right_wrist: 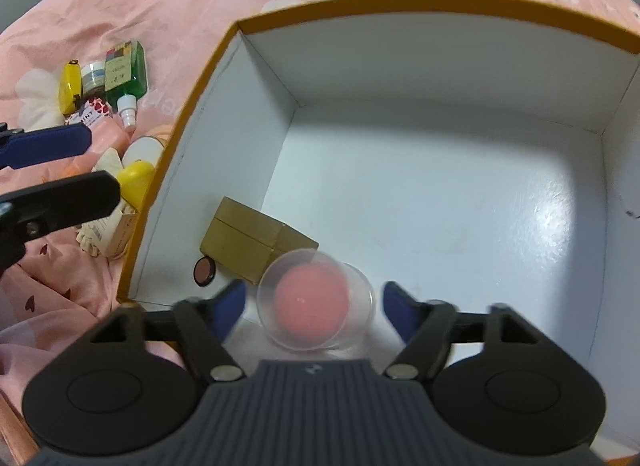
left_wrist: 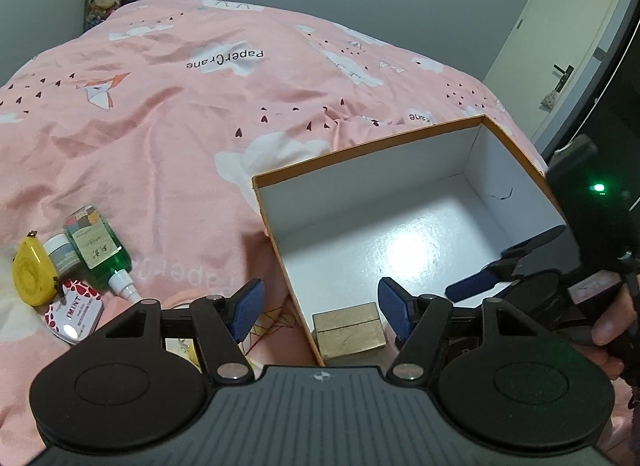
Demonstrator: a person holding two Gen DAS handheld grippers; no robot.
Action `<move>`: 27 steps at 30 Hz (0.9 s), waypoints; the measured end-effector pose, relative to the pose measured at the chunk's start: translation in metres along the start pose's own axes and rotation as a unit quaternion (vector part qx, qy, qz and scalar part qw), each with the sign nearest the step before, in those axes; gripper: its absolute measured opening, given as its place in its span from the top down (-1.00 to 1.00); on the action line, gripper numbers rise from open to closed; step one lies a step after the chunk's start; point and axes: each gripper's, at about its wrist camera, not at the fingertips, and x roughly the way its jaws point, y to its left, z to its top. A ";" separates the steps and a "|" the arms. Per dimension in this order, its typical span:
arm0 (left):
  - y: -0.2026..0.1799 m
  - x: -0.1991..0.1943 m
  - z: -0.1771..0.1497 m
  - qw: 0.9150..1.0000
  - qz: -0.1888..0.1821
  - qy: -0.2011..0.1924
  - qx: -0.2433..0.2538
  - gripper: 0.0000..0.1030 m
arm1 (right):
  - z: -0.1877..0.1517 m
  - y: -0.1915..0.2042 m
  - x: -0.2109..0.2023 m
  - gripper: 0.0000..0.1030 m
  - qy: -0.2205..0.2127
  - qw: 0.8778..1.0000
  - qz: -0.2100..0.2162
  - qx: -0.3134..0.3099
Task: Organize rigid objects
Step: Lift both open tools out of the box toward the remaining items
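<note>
An open orange-edged box with a white inside (left_wrist: pixel 360 153) (right_wrist: pixel 420 5) sits on the pink bed. A gold box (left_wrist: pixel 348 332) (right_wrist: pixel 252 246) lies in its near corner, with a small round compact (right_wrist: pixel 205 270) beside it. My right gripper (right_wrist: pixel 314 306) is open over the box, and a clear round case with a pink middle (right_wrist: pixel 316 304) lies between its fingers. My left gripper (left_wrist: pixel 320 312) is open and empty, straddling the box's near wall. The right gripper also shows in the left wrist view (left_wrist: pixel 508 266).
On the bedspread left of the box lie a green bottle (left_wrist: pixel 100 250) (right_wrist: pixel 124 73), a yellow tape measure (left_wrist: pixel 32 278) (right_wrist: pixel 70 87), a small jar (left_wrist: pixel 60 254), a red-patterned mint tin (left_wrist: pixel 74 312), and a yellow item (right_wrist: pixel 136 181). A door (left_wrist: pixel 560 37) stands far right.
</note>
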 end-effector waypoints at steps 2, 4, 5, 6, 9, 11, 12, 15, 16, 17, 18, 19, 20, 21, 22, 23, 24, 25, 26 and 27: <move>0.001 -0.001 0.000 1.000 -0.001 0.000 -0.002 -0.48 | -0.001 0.004 -0.006 -0.51 -0.009 1.000 -0.017 -0.013; 0.001 -0.003 -0.001 1.000 -0.001 -0.002 -0.001 -0.47 | -0.002 0.008 -0.014 -0.53 -0.022 0.999 -0.036 -0.025; 0.002 -0.004 -0.001 1.000 -0.001 -0.004 0.000 -0.47 | -0.002 0.010 -0.020 -0.55 -0.031 0.998 -0.041 -0.030; 0.002 -0.006 -0.001 1.000 0.000 -0.006 0.001 -0.47 | -0.002 0.013 -0.025 -0.56 -0.041 0.998 -0.042 -0.034; 0.003 -0.011 0.000 1.000 0.003 -0.013 0.005 -0.47 | -0.001 0.020 -0.041 -0.60 -0.072 0.996 -0.031 -0.041; 0.004 -0.015 0.000 1.000 0.007 -0.018 0.005 -0.46 | 0.000 0.026 -0.050 -0.59 -0.092 0.994 -0.023 -0.048; 0.006 -0.018 0.001 1.000 0.010 -0.020 0.004 -0.46 | 0.001 0.031 -0.053 -0.59 -0.101 0.993 -0.025 -0.052; 0.015 -0.026 0.003 0.999 0.015 -0.027 -0.006 -0.46 | 0.005 0.043 -0.059 -0.60 -0.128 0.989 -0.034 -0.068; 0.017 -0.029 0.004 0.999 0.017 -0.030 -0.008 -0.46 | 0.007 0.046 -0.061 -0.61 -0.134 0.988 -0.030 -0.072; 0.020 -0.032 0.004 0.999 0.021 -0.032 -0.009 -0.46 | 0.008 0.048 -0.063 -0.61 -0.139 0.987 -0.026 -0.074; 0.024 -0.035 0.005 0.999 0.026 -0.035 -0.011 -0.46 | 0.009 0.050 -0.065 -0.61 -0.145 0.986 -0.022 -0.074; 0.028 -0.037 0.005 0.999 0.031 -0.037 -0.013 -0.46 | 0.011 0.052 -0.067 -0.61 -0.153 0.985 -0.017 -0.075; 0.031 -0.039 0.006 0.999 0.036 -0.038 -0.015 -0.46 | 0.012 0.056 -0.069 -0.61 -0.161 0.984 -0.014 -0.077; 0.034 -0.040 0.006 0.998 0.043 -0.039 -0.016 -0.45 | 0.013 0.058 -0.070 -0.62 -0.167 0.983 -0.012 -0.078; 0.037 -0.042 0.005 0.998 0.050 -0.039 -0.017 -0.45 | 0.015 0.061 -0.071 -0.62 -0.173 0.981 -0.009 -0.081; 0.040 -0.043 0.004 0.997 0.058 -0.040 -0.018 -0.44 | 0.017 0.064 -0.070 -0.63 -0.177 0.981 -0.006 -0.084; 0.044 -0.043 0.003 0.997 0.065 -0.041 -0.021 -0.44 | 0.019 0.068 -0.070 -0.63 -0.181 0.980 -0.007 -0.088; 0.048 -0.045 0.002 0.996 0.073 -0.043 -0.024 -0.44 | 0.021 0.073 -0.070 -0.63 -0.184 0.979 -0.007 -0.092; 0.053 -0.046 0.001 0.995 0.081 -0.043 -0.027 -0.44 | 0.023 0.076 -0.069 -0.63 -0.185 0.978 -0.006 -0.097; 0.057 -0.047 -0.001 0.995 0.090 -0.043 -0.030 -0.44 | 0.026 0.081 -0.067 -0.64 -0.186 0.977 -0.003 -0.101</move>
